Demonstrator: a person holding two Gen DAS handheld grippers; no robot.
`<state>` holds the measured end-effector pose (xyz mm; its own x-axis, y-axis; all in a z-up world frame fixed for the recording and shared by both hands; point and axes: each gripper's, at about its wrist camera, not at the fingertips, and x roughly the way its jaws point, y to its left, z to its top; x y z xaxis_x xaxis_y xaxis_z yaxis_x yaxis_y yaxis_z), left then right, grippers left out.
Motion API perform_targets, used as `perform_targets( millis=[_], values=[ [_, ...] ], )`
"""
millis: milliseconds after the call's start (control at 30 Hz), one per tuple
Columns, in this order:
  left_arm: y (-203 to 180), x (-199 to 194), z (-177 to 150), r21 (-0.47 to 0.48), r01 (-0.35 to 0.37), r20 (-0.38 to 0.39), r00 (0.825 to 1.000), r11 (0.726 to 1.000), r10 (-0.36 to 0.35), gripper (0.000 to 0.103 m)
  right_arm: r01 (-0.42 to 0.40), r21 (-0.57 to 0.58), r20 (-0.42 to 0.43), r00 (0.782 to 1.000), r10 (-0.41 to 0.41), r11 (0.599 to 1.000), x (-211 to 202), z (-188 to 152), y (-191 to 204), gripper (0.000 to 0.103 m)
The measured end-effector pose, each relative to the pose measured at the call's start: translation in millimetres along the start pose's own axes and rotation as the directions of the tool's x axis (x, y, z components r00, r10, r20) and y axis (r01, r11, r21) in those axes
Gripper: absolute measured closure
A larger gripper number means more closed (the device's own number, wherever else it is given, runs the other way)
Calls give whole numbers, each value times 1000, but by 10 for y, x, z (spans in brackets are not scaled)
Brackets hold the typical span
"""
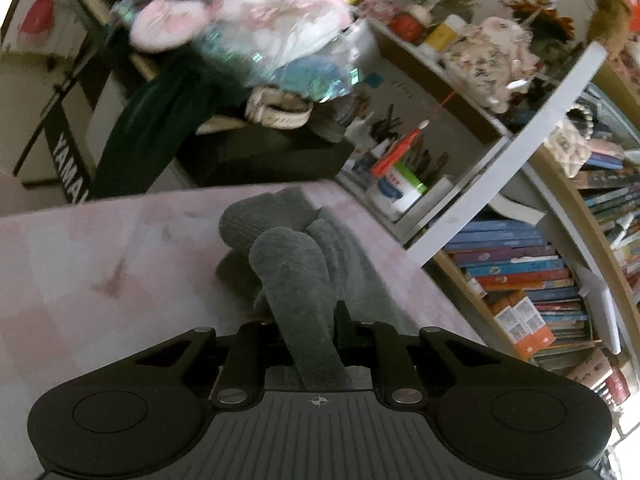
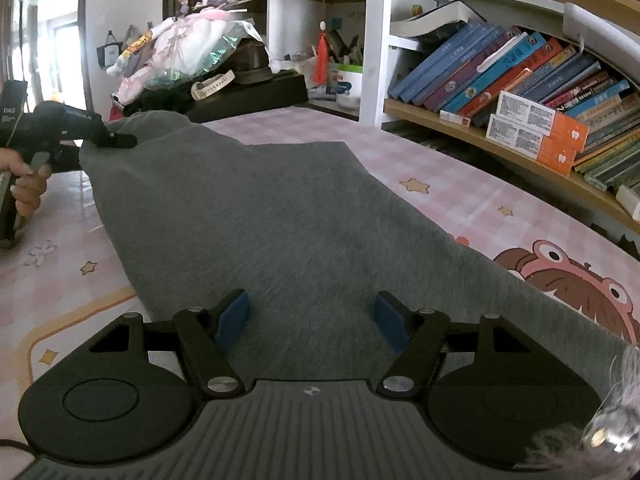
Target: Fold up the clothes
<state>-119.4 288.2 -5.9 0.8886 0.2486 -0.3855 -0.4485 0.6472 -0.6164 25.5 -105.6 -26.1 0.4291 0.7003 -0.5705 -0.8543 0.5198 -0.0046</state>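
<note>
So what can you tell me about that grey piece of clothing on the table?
The grey garment looks like soft, fleecy knit. Most of it lies spread on the pink checked tablecloth. One end is lifted and bunched, pinched in the left gripper; the left wrist view shows a rolled fold running between its closed fingers. The right gripper hovers open over the near part, gripping nothing. What kind of garment it is can't be told.

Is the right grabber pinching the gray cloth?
No, the right gripper is wide open above the gray cloth, its blue pads apart with nothing between them.
</note>
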Motion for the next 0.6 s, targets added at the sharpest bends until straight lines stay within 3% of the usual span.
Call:
perform_targets(
  millis=[133, 200, 267, 367, 467, 533, 600],
  values=[
    [-327, -149, 33, 169, 15, 54, 998, 985, -24, 90, -11, 12, -2, 1000, 11, 1000, -22, -13, -14, 33],
    [-522, -220, 23, 273, 15, 80, 996, 962, -39, 90, -10, 9, -3, 1000, 10, 1000, -22, -14, -8, 33],
    [-733, -297, -22, 388, 20, 105, 992, 921, -66, 90, -10, 8, -3, 1000, 10, 1000, -20, -16, -7, 32],
    [-1032, -396, -107, 539, 36, 120, 986, 842, -119, 90, -13, 12, -4, 1000, 13, 1000, -22, -22, -16, 32],
    [-1334, -462, -232, 672, 49, 112, 980, 739, -166, 89, -16, 15, -4, 1000, 16, 1000, -27, -28, -20, 31],
    [-1535, -482, -362, 757, 40, 100, 979, 652, -175, 89, -18, 16, -4, 1000, 18, 1000, -28, -27, -24, 31],
    [-1728, -471, -546, 840, 26, 80, 982, 542, -172, 89, -21, 19, -4, 1000, 21, 1000, -32, -27, -32, 31]
  ],
)
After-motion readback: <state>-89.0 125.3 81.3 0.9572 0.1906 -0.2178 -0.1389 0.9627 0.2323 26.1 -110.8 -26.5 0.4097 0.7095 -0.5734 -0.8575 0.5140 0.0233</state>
